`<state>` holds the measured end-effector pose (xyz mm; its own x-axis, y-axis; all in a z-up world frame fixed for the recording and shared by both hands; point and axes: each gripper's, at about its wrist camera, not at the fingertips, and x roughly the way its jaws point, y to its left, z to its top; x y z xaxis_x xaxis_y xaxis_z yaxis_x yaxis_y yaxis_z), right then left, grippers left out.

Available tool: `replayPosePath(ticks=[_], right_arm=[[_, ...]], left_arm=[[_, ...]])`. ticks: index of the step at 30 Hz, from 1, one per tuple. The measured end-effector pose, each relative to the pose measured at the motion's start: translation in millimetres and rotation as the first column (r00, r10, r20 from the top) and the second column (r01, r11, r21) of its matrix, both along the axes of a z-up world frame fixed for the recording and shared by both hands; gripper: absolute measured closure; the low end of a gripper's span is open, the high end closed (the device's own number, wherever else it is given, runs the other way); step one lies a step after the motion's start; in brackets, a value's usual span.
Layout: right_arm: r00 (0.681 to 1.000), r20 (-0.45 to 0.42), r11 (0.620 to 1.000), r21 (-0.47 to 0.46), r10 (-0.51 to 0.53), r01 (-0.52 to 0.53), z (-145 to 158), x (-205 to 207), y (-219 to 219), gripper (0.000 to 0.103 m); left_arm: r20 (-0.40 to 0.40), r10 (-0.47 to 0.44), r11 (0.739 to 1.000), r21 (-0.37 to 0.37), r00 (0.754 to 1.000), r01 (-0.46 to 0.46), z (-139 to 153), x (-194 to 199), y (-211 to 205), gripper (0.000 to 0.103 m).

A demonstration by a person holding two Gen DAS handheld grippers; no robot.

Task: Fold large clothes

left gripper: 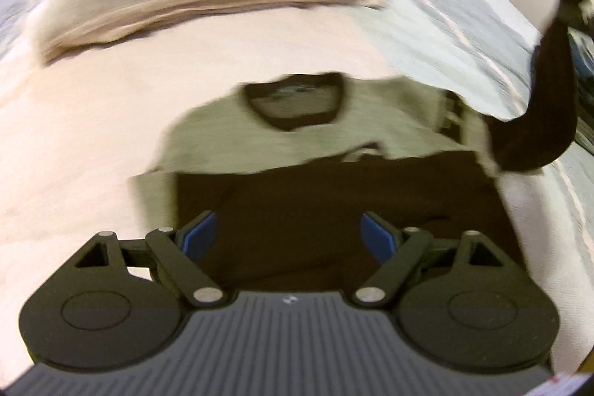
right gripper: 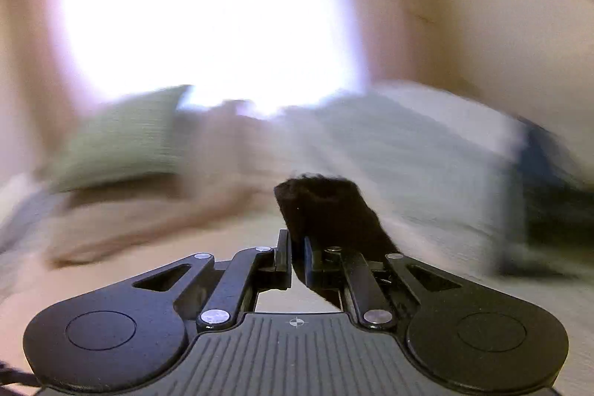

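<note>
Dark sleeve (right gripper: 326, 206) pinched in right claw (right gripper: 297, 247); no writing legible.

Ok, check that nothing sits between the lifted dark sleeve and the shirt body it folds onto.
Nothing visible does. The right gripper is shut on the dark sleeve, raised off the shirt's right side. The shirt body lies bare on the bed; the open left gripper hovers over its lower dark half.

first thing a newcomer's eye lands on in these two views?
Probably the dark sleeve lifted off the bed at the right of the left wrist view, pinched in the shut right gripper. Next, the grey shirt with a dark collar lying mid-bed ahead of the open, empty left gripper, with a folded beige stack beyond it.
</note>
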<state>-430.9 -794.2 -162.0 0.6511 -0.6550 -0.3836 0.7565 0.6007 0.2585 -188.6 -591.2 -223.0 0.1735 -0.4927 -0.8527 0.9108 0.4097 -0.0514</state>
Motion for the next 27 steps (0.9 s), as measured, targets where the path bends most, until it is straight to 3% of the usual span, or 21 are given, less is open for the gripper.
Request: replayPosePath(ticks=[2,3,4,7,10,14,18,23,27], right_arm=[[0.980,0.017,0.980,0.014,0.200,-0.200,-15.5,55.7,27.4,0.084],[0.963,-0.036,0.963,0.041,0.267,-0.266,-28.5,81.6,41.4,0.056],[0.951,-0.087,0.954,0.067,0.298,-0.293,-41.8,100.9,55.8,0.044],[0.936,-0.139,0.942,0.140,0.325,-0.306,-70.5,114.1,86.4,0.044],[0.933,-0.236,0.953,0.204,0.272,-0.226,-93.5,94.7,98.5,0.044],[0.910,-0.383,0.970,0.234,0.160,-0.072,-115.8,56.9,91.7,0.044],[0.879,-0.476,0.970,0.229,0.038,0.082,-129.2,13.5,75.5,0.044],[0.861,-0.507,0.964,0.203,-0.049,0.174,-138.2,-21.0,43.5,0.044],[0.853,-0.520,0.966,0.192,-0.048,0.172,-145.4,-29.6,25.9,0.044]], left_arm=[[0.000,0.045,0.999,0.011,0.999,-0.045,0.0,26.4,23.3,0.022],[-0.002,0.069,0.997,0.021,0.998,-0.069,-1.8,41.0,35.6,0.022],[-0.005,0.087,0.996,0.028,0.996,-0.087,-3.6,52.9,45.3,0.022],[-0.030,0.099,0.995,0.029,0.995,-0.098,-12.9,81.5,64.6,0.022],[-0.090,0.074,0.997,0.013,0.993,-0.073,-27.8,97.9,62.9,0.024],[-0.178,0.008,1.000,-0.027,0.984,-0.013,-51.0,102.9,32.8,0.039],[-0.221,-0.053,0.995,-0.093,0.974,0.033,-70.2,102.5,-15.3,0.056],[-0.227,-0.077,0.991,-0.121,0.971,0.050,-94.4,109.6,-70.5,0.066],[-0.276,-0.063,0.997,-0.057,0.959,0.049,-118.4,113.5,-97.1,0.069]])
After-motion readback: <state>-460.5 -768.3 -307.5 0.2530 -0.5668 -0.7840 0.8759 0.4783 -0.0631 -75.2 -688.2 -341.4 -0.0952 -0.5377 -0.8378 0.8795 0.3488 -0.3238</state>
